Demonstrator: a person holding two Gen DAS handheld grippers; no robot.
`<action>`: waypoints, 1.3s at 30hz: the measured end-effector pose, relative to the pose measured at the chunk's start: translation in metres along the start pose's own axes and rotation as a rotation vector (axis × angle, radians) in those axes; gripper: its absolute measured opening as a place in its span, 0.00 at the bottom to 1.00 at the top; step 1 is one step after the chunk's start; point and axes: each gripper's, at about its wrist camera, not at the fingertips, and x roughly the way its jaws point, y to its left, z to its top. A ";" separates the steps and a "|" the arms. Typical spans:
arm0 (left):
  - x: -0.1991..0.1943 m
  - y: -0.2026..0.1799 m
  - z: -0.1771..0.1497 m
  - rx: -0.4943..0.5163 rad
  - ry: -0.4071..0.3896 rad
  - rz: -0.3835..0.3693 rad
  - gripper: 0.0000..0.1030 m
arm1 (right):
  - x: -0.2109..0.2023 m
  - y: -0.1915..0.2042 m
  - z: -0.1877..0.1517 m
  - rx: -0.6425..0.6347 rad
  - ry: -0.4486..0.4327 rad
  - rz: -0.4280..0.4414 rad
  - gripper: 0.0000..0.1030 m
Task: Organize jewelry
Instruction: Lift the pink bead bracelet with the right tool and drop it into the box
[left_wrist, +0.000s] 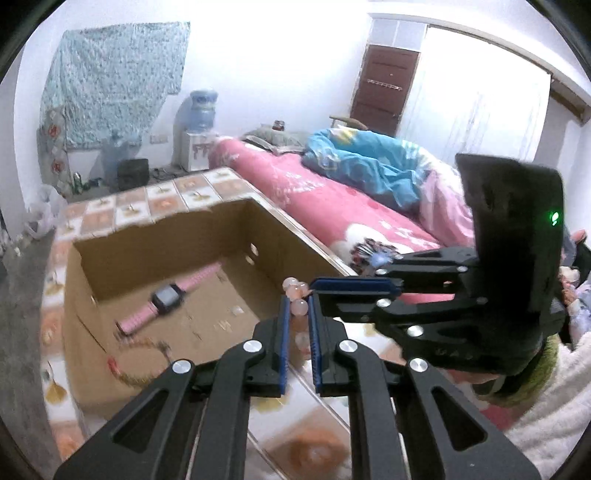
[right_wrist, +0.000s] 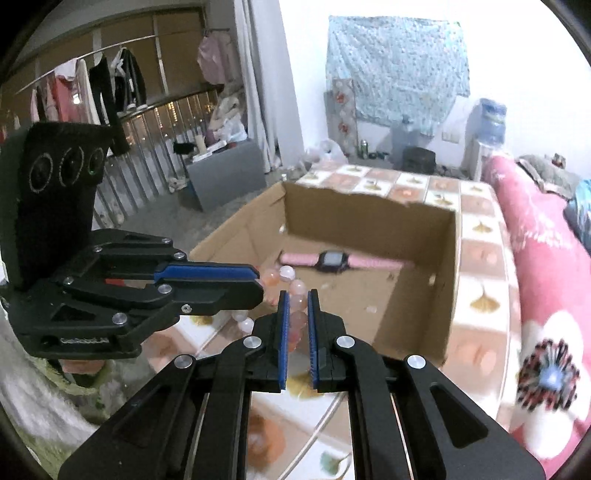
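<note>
2 grippers hold 1 pink bead bracelet up beside the box.

The left gripper (left_wrist: 297, 314) and right gripper (right_wrist: 295, 314) each pinch the bead bracelet (left_wrist: 298, 295), which hangs between them, just beside the cardboard box (left_wrist: 162, 229). A pink watch (left_wrist: 168, 300) lies inside. The bracelet looks light, floppy and slippery, so it is best to pinch the round beads firmly.

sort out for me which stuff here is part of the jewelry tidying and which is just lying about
Part of the job:
- pink bead bracelet, held by both the left gripper and right gripper
- cardboard box
- pink watch in the box
- thin chain in the box

Just lying about:
- blue quilt on the bed
- water dispenser
- hanging clothes
</note>
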 end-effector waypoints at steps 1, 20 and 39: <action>0.006 0.004 0.004 -0.006 0.005 0.000 0.09 | 0.005 -0.002 0.003 -0.001 0.001 0.000 0.07; 0.099 0.060 -0.005 -0.177 0.263 -0.028 0.15 | 0.074 -0.066 0.012 0.096 0.237 -0.030 0.17; -0.032 0.131 -0.022 -0.317 -0.022 0.396 0.87 | 0.025 -0.121 -0.020 0.433 0.069 -0.145 0.57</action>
